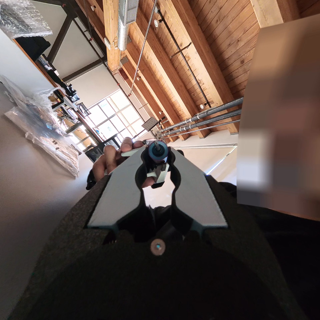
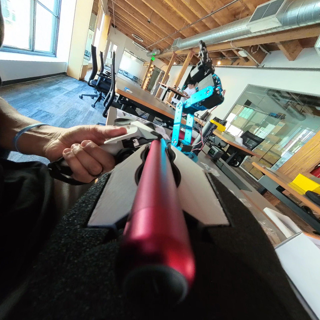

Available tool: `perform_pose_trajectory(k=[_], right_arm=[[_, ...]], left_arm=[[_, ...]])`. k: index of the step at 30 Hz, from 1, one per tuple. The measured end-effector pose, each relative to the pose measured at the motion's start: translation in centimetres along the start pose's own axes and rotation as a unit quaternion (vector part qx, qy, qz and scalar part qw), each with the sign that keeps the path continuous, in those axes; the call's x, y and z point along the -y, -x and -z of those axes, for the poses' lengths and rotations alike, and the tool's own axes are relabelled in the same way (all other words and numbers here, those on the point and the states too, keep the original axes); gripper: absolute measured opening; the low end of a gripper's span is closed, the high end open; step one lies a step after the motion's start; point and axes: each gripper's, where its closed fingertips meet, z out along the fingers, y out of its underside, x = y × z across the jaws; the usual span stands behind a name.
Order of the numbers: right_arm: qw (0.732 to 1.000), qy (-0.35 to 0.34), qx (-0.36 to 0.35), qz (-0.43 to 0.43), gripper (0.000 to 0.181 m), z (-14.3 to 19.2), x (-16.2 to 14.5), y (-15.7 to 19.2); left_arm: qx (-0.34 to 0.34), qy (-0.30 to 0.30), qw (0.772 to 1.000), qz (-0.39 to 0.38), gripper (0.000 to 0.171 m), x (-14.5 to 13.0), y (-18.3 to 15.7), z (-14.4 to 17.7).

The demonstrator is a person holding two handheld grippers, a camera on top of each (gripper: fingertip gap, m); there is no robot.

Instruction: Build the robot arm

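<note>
My right gripper [image 2: 164,149] and left gripper [image 1: 156,155] both clamp 1 red screwdriver [image 2: 152,199]; blue robot arm [image 2: 188,110] stands untouched beyond.

Each gripper has two broad white fingers [image 1: 190,197] with scalloped black inner edges, set in a coarse black speckled body; a round silver screw [image 1: 157,248] sits at the left one's centre. The person's hand [image 2: 83,152] wears a dark ring [image 2: 99,173], a light blue wristband [image 2: 24,134] and black clothing.
</note>
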Motion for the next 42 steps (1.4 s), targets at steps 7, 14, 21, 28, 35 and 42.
perform_pose_trajectory(k=[7, 14, 21, 28, 35, 42], right_arm=[[1.0, 0.015, -0.002, 0.011, 0.023, -0.1, -0.5, 0.1], [1.0, 0.015, -0.007, 0.015, 0.023, 0.1, -0.6, 0.0], [1.0, 0.01, 0.0, 0.0, 0.022, 0.2, -0.5, 0.0], [0.999, 0.039, -0.019, -0.012, 0.022, 0.4, -1.1, -0.5], [0.977, 0.172, -0.06, -0.108, 0.021, 1.8, -6.6, -4.0], [0.901, 0.262, -0.046, -0.344, 0.021, 2.7, -13.2, -6.7]], left_arm=[[0.002, -0.001, 1.0, 0.026, 0.019, -0.7, 0.3, -0.7], [0.004, 0.001, 1.0, 0.026, 0.019, -0.7, 0.4, -0.7], [0.003, -0.003, 1.0, 0.01, 0.019, -0.8, 0.1, -0.9], [0.054, 0.003, 0.998, -0.032, 0.03, -0.7, 1.3, -0.4], [0.266, 0.064, 0.937, -0.218, 0.038, 0.6, 4.1, 6.1], [0.39, 0.224, 0.791, -0.416, 0.033, 2.3, 7.1, 7.8]])
